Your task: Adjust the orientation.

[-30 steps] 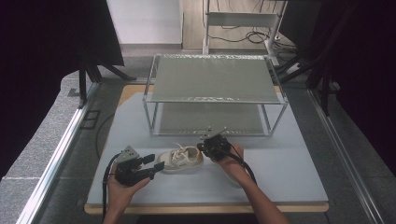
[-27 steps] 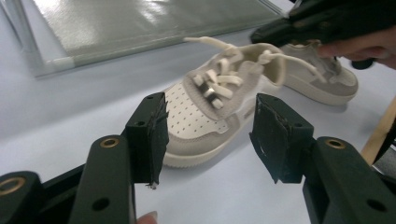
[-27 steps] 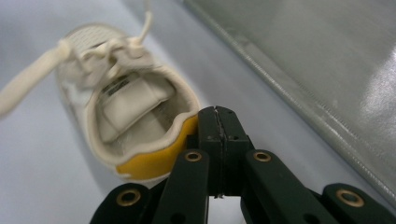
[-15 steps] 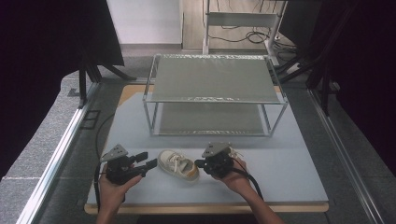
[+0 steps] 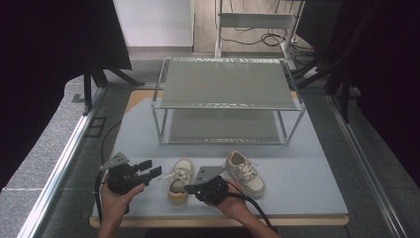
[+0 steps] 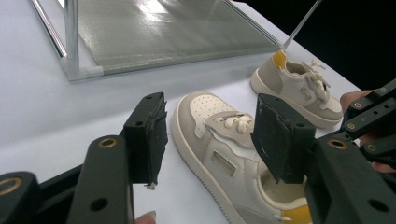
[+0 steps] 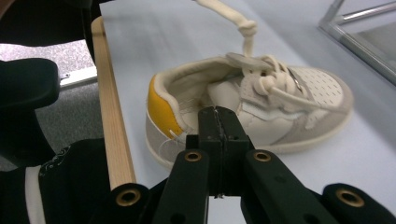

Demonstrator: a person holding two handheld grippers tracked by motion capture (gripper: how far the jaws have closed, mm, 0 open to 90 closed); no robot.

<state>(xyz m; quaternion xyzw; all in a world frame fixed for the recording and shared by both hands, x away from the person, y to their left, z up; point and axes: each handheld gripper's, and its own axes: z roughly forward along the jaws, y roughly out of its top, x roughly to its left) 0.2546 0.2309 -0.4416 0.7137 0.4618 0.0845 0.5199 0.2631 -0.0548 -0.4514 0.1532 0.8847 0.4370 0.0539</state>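
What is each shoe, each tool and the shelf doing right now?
Left shoe: upright on the table, laces tied, toe toward the shelf, not held.
Right shoe: upright on the table, apart from the other, not held.
Left tool: open, nothing between its jaws.
Right tool: shut, empty, beside the left shoe's heel.
Shelf: standing, both levels bare.

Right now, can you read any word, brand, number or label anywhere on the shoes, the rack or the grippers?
None readable: the left shoe, the right shoe, the wire rack, the left gripper and the right gripper show no legible text. A pale pattern on the dark sleeve is too blurred to read.
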